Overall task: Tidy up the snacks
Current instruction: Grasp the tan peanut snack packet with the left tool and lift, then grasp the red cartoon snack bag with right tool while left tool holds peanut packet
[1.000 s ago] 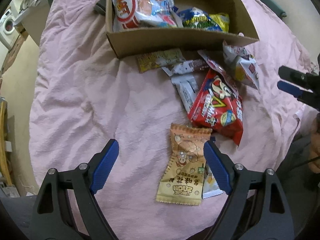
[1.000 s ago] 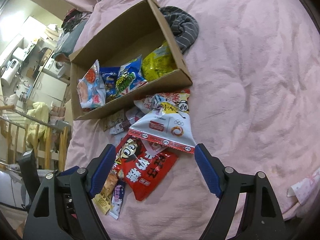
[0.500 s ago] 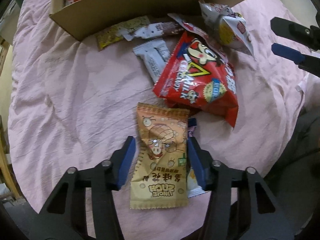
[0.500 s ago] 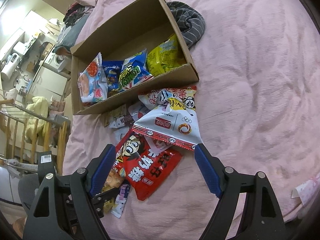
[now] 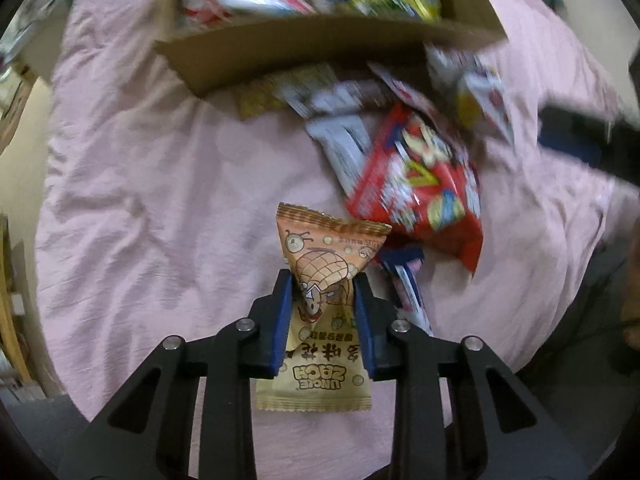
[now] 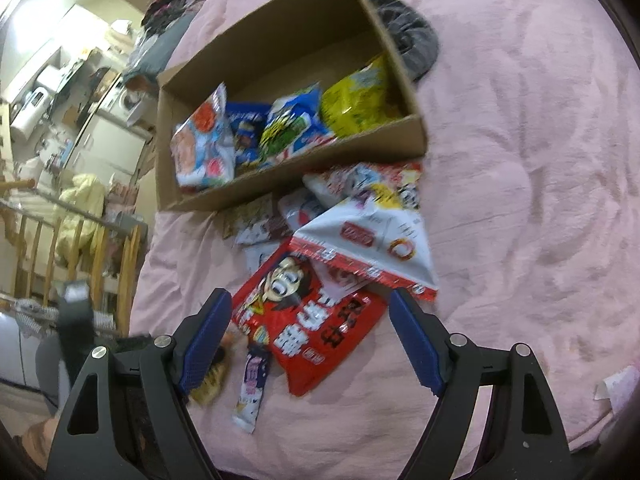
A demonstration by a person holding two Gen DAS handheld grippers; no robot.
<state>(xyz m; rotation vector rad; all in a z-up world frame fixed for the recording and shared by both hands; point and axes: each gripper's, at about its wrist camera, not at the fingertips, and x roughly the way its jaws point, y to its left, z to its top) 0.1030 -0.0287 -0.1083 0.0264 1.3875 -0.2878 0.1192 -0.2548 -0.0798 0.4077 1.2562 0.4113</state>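
Note:
My left gripper (image 5: 322, 280) is shut on a tan-orange peanut snack packet (image 5: 320, 316) and pinches its middle, just above the pink bedcover. A red snack bag (image 5: 420, 184) lies beyond it to the right, with smaller packets and a white-red bag (image 5: 480, 96) by the cardboard box (image 5: 300, 48), which holds several snacks. My right gripper (image 6: 310, 320) is open and empty, hovering over the red snack bag (image 6: 304, 320), with a white triangular bag (image 6: 372, 248) just beyond. The box (image 6: 296, 168) lies further back.
A small blue-white stick packet (image 6: 250, 392) lies near my right gripper's left finger. A dark striped cloth (image 6: 408, 40) lies behind the box. The pink bedcover (image 6: 520, 160) spreads wide to the right. Furniture and a wooden railing (image 6: 60, 240) stand beyond the bed's left edge.
My left gripper has closed on the peanut packet and lifted it, crumpling its middle. My right gripper has drifted slightly closer over the red bag, still open.

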